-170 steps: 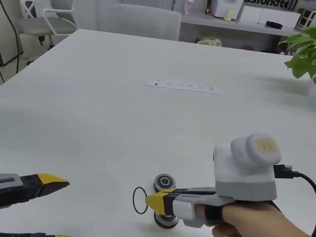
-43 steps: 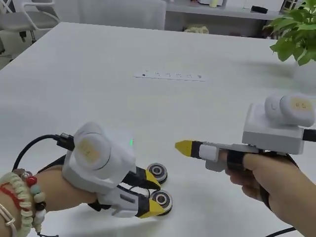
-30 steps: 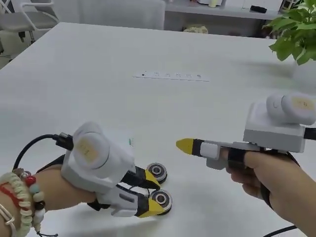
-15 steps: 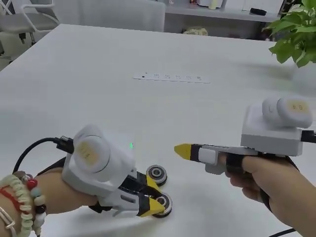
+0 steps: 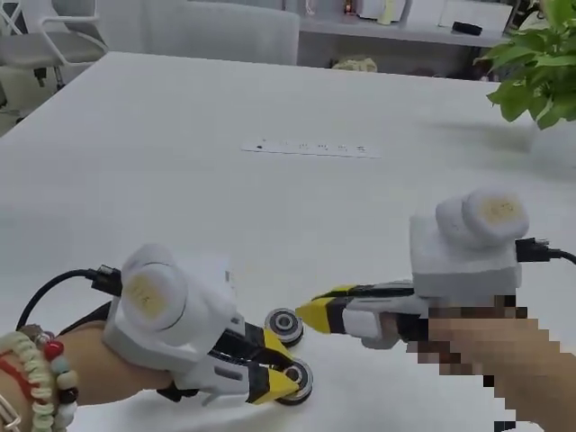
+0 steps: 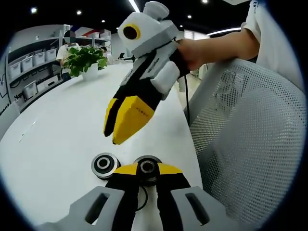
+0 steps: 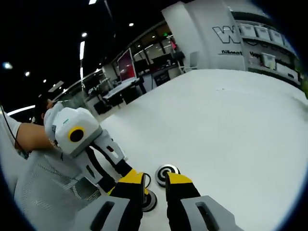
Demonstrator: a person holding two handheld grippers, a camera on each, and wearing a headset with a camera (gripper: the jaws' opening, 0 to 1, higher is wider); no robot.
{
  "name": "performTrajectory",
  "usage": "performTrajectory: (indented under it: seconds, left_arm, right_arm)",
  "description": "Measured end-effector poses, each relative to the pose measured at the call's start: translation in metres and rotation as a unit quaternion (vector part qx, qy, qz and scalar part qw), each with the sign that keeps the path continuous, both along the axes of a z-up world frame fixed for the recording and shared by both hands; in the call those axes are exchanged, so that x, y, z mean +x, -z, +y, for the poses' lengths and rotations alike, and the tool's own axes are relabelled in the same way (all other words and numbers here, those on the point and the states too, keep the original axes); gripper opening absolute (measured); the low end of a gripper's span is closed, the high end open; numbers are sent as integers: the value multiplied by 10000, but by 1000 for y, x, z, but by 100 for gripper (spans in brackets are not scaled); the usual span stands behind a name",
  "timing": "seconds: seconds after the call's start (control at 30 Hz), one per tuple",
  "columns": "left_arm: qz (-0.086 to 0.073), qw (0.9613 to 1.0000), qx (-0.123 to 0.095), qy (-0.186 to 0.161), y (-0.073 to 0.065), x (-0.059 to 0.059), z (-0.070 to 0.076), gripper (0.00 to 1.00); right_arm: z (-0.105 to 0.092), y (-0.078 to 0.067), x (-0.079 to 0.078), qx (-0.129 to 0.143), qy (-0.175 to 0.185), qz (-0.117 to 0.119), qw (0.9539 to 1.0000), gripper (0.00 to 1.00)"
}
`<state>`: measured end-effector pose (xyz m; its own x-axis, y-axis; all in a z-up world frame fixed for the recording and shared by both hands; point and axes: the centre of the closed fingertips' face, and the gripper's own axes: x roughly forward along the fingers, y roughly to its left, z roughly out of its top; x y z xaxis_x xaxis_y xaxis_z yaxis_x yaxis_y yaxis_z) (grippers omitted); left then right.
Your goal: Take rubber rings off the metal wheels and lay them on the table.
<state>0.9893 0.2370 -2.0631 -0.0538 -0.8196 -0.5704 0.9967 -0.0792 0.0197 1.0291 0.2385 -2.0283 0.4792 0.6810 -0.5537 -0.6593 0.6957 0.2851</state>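
The broad white surface point(image 5: 180, 189) carried the work at its near edge. There the left gripper point(image 5: 275, 362), white-bodied with yellow-tipped jaws, reached in from the left. Its jaws stood only narrowly parted, tips against the near small round metal wheel point(image 5: 297, 378). Whether they truly pinched it I could not tell. The right gripper point(image 5: 311, 314) came in from the right with its jaws a little apart and holding nothing. It was tipped toward the far small round metal wheel point(image 5: 284, 324), which lay just beyond the near one.

The dark band point(image 6: 95, 165) round a wheel's edge was likely its rubber ring, seemingly not yet off. To do the step well, the left jaws should pin the near wheel flat. The right tip should then hook under the band at one spot and roll it off, not drag the whole wheel.

The far wheel lay close enough to be knocked aside.

Well clear at the far side were a grey chair point(image 5: 234, 31), a green leafy plant point(image 5: 531, 76) at the far right, and a flat white socket strip point(image 5: 310, 148).
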Motion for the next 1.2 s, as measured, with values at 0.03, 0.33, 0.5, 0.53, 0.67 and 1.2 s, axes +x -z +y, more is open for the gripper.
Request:
performTrajectory:
  seconds: [0.03,0.33,0.5,0.53,0.67,1.2]
  left_arm:
    - [0,10000,-2,-4,0,0,0,8]
    - [-3,10000,-24,30,-1,1,-1,8]
    - [5,10000,-14,31,-1,1,-1,8]
    - [6,10000,-15,32,-1,1,-1,8]
    - [9,10000,-19,41,-1,1,-1,8]
    - [14,10000,-20,29,-1,1,-1,8]
  right_arm:
    - [2,2,-3,-75,-107,-10,9999,14]
    - [14,19,-26,-982,-1362,-436,9848,20]
    - [5,22,-27,-1092,-1375,-370,9838,24]
    - [4,23,-28,-1097,-1385,-331,9837,26]
    - [-5,32,-32,-1349,-1436,-222,9801,27]
    - [4,57,-45,-1574,-1910,-265,9685,29]
